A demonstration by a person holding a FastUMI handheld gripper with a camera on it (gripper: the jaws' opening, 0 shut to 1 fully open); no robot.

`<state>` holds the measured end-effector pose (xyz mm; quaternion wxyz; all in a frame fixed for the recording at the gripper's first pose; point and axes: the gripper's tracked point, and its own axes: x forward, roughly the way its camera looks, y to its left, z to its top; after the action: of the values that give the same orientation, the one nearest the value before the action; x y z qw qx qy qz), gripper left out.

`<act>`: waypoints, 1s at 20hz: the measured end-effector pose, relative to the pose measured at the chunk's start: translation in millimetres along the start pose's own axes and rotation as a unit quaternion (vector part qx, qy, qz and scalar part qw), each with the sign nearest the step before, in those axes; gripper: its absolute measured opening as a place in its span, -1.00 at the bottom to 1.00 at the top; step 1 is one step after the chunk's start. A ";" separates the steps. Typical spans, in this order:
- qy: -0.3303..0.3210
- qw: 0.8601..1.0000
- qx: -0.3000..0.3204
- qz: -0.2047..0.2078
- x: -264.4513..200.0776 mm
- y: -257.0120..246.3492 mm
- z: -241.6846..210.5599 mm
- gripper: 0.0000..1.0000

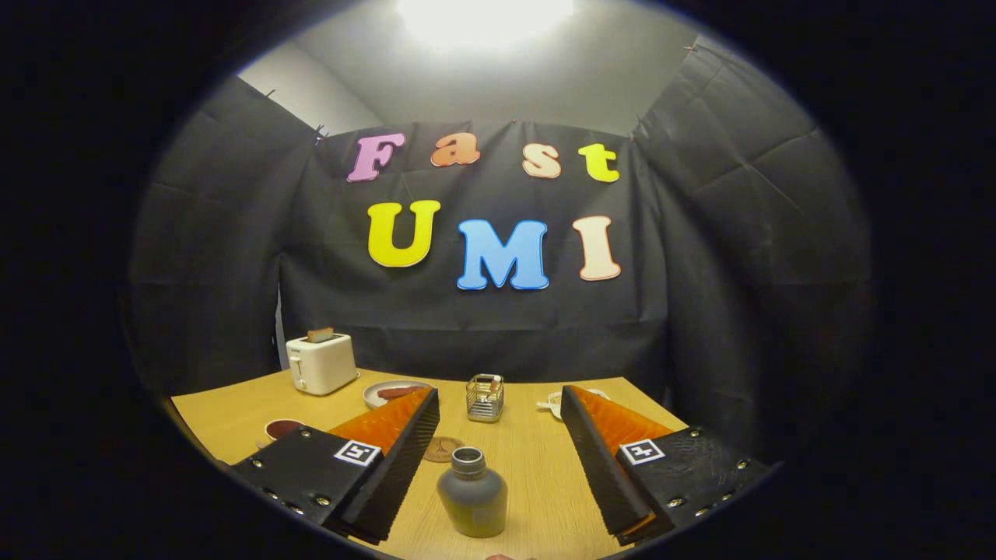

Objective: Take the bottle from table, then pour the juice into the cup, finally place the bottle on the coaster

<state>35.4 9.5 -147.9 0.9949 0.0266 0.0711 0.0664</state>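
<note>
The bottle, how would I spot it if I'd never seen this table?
Find the light wooden table in the booth. Between the open fingers of the hand-held gripper stands a small grey squat bottle with a short neck. It is the nearest thing, in front of the round brown coaster and the wire basket.

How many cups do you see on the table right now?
2. One cup sits just beyond the left finger of the open tool, and another cup is partly hidden behind the right finger's tip. The bottle stands between the fingers. More may be hidden behind them.
</note>
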 end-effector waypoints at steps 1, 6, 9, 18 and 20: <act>0.010 1.000 0.000 0.005 1.6 2.0 -10.7 0.92; 0.065 0.997 -0.005 0.027 9.4 13.8 -59.2 0.93; 0.093 0.995 -0.007 0.035 12.0 18.7 -83.5 0.93; 0.152 0.988 -0.003 0.030 27.4 23.7 -137.9 0.93; 0.164 0.986 -0.002 0.028 28.1 23.8 -148.2 0.93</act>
<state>38.5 43.3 -296.8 0.9675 0.0156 0.2326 0.0983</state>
